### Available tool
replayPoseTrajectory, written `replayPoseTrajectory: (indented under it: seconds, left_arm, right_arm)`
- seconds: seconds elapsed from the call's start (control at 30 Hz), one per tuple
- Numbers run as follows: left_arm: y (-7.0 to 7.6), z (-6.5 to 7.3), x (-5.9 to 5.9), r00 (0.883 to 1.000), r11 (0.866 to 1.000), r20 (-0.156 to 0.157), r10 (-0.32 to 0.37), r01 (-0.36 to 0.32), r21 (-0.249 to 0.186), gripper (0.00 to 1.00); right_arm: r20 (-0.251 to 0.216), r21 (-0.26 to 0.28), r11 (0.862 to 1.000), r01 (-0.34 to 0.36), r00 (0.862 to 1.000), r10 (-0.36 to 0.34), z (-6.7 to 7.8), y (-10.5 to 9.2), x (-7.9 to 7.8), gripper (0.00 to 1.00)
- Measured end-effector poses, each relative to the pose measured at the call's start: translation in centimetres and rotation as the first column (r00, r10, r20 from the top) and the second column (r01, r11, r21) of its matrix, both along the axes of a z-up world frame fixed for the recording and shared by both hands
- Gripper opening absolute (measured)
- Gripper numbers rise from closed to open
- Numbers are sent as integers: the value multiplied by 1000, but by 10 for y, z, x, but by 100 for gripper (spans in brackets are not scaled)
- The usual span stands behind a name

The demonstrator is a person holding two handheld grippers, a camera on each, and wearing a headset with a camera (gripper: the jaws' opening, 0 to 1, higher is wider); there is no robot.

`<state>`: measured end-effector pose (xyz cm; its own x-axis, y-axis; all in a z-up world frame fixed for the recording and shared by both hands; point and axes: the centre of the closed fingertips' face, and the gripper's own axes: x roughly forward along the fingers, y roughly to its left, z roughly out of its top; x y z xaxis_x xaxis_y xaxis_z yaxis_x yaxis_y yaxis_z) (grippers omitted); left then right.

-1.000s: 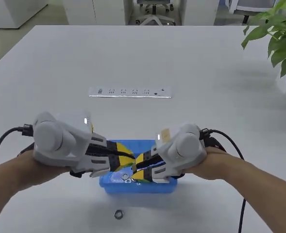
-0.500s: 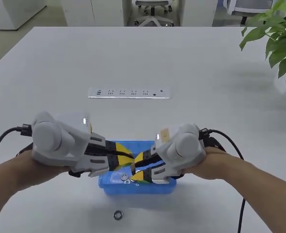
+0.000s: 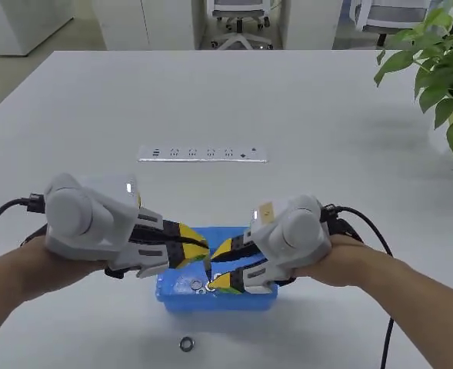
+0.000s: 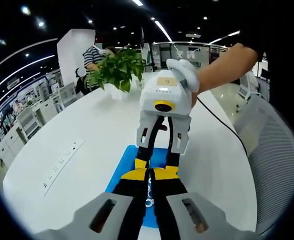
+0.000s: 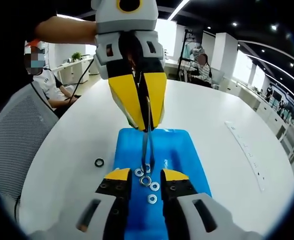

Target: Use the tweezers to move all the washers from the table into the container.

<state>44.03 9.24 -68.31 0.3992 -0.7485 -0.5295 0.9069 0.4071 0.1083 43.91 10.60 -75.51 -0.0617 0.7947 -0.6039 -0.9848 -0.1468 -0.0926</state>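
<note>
Upper tweezers (image 5: 147, 150) hidden inside left tongs (image 5: 146, 124); blue container (image 3: 211, 298) ends covered; plant (image 3: 432, 75) cut off at right edge.

Matt table, smooth plastic, bright metal.

The broad white table top (image 3: 326, 108) is matt with a faint sheen. The blue rectangular plastic container (image 3: 218, 298) looks smooth and slightly glossy. The small silvery metal washers (image 5: 150, 186) in it glint, and the thin grey metal tweezers (image 5: 147, 137) look polished. The left gripper (image 3: 199, 247) and right gripper (image 3: 224, 265) have smooth, satin white plastic shells and matt yellow-and-black jaws.

White tongs (image 3: 201, 247), yellow-and-black jaws, black cables (image 3: 11, 204)
</note>
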Motion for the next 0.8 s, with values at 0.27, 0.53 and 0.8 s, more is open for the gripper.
replayPoseTrajectory:
  seconds: [0.27, 0.53, 0.8]
  left_arm:
    - [5, 8, -5, 1000, 1000, 11, 6, -6, 2, 5]
    - [7, 17, -15, 1000, 1000, 9, 0, 0, 10, 5]
    - [9, 28, -24, 1000, 1000, 9, 7, -7, 6, 5]
  right_arm:
    - [-6, 5, 998, 69, 998, -69, 12, -11, 0, 30]
    - [-6, -1, 993, 114, 993, -114, 20, -26, -7, 38]
    - [-7, 2, 987, 159, 987, -159, 27, -39, -16, 46]
